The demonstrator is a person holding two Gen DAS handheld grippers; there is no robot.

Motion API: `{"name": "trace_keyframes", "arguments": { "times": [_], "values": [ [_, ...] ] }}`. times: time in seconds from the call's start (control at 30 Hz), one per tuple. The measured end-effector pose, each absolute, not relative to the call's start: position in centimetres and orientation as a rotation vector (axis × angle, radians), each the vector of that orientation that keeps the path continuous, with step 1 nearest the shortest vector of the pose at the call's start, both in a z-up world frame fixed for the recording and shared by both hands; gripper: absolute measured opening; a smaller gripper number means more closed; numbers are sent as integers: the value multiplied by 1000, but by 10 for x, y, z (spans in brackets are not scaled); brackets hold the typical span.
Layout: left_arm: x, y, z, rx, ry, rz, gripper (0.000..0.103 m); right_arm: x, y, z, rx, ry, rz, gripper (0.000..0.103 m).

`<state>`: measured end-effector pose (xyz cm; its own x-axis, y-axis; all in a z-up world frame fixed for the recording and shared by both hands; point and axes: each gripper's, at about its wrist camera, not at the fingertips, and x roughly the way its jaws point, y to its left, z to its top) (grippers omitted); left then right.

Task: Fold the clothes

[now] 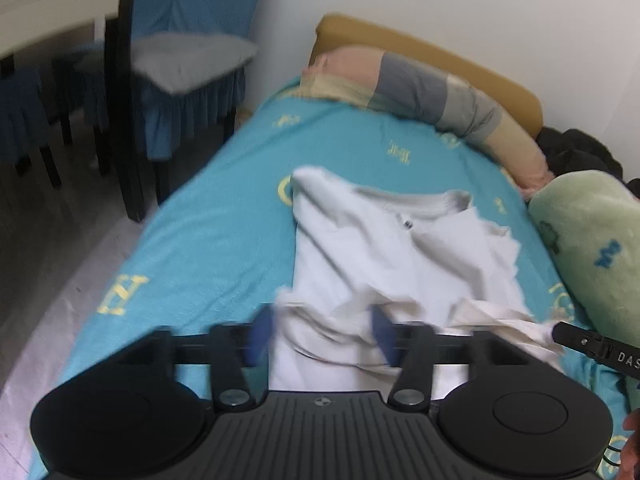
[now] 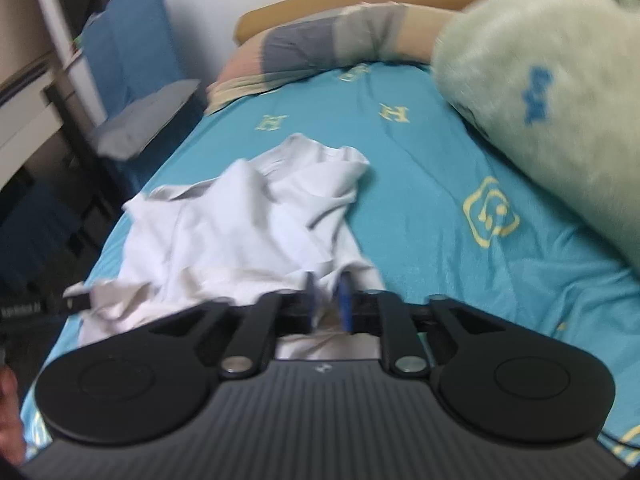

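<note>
Left wrist view shows the bed with its turquoise sheet printed in yellow motifs [image 1: 224, 216] filling most of the frame, a pale green plush blanket roll [image 1: 592, 248] along its right edge and a long striped bolster pillow [image 1: 432, 88] at the head. On the sheet lies the white cotton shirt [image 1: 384, 248], collar toward the pillow, body rumpled and partly doubled over. My left gripper [image 1: 324, 336] hangs over the near hem with its blue pads spread wide, fabric between them but not pinched. My right gripper [image 2: 329, 300] has its pads nearly together on a fold of the hem at the shirt's right corner; I judge it clamped on cloth, though blur softens the contact. The shirt should handle as light, limp and non-slippery, sagging wherever unsupported. Best holds, in my judgement, are the two hem corners, with the cloth kept taut between them.
</note>
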<state>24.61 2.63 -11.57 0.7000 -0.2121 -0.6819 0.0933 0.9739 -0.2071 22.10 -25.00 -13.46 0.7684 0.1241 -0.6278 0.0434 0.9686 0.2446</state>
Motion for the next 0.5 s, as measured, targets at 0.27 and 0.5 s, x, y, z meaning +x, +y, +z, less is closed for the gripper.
{"name": "trace_keyframes", "arguments": {
  "times": [0.27,0.5],
  "values": [
    [143,2,-48,-91,619,-208,98,140,-226,-59,242,570,120,70],
    [67,0,-10,-61,519,-244,103,67,-200,-9,146,484,141,100]
  ]
}}
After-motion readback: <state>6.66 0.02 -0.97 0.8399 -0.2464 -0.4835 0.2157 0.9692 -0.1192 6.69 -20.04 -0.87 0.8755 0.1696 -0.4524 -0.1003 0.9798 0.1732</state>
